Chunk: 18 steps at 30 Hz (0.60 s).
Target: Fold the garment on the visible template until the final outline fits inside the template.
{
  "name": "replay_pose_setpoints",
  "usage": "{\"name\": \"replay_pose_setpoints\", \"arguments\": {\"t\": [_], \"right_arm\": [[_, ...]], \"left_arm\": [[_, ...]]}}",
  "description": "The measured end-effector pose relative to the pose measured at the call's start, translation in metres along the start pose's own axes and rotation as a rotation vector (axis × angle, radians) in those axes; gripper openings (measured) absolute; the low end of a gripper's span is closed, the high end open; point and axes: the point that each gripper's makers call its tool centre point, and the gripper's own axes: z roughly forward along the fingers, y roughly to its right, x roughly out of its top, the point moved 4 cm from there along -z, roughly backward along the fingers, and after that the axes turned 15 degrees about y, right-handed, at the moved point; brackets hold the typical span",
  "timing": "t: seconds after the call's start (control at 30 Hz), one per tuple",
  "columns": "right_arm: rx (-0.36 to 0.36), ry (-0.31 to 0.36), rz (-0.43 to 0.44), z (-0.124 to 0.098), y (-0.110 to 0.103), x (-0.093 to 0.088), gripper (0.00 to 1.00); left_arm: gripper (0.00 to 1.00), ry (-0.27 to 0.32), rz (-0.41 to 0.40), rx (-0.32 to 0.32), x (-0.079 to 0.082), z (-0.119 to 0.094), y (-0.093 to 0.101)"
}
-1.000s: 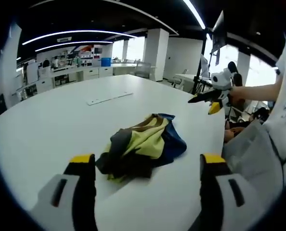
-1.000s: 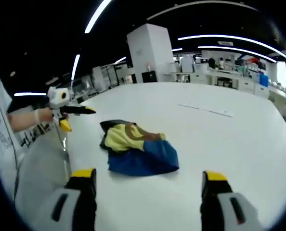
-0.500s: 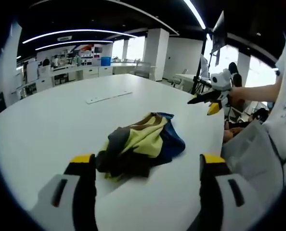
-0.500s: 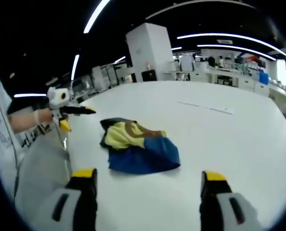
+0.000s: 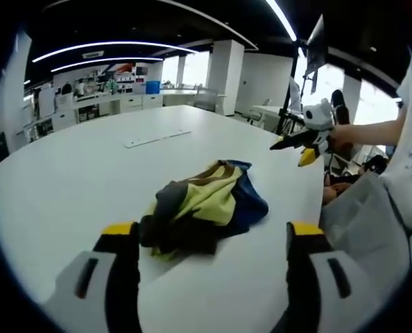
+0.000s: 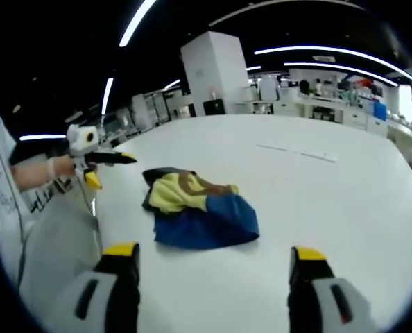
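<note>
The left gripper (image 5: 211,239) hangs above the table (image 5: 67,173) with its jaws spread wide and nothing between them. Just past its tips lies the garment (image 5: 202,208), a crumpled heap of yellow, blue and dark cloth. The right gripper (image 6: 213,260) is likewise wide apart and empty, with the garment (image 6: 199,211) a little beyond its tips. In each view the other gripper is held in a hand off to the side of the garment, over the table's edge. A thin pale strip (image 5: 156,139) lies on the table well beyond the garment.
</note>
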Motion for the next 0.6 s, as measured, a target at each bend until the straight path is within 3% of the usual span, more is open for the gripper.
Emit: {"name": "replay_pose_setpoints", "arguments": {"t": [0.6], "right_arm": [[-0.043, 0.038, -0.030, 0.005, 0.011, 0.008, 0.84]], "left_arm": [[0.77, 0.020, 0.006, 0.029, 0.003, 0.003, -0.009]]}}
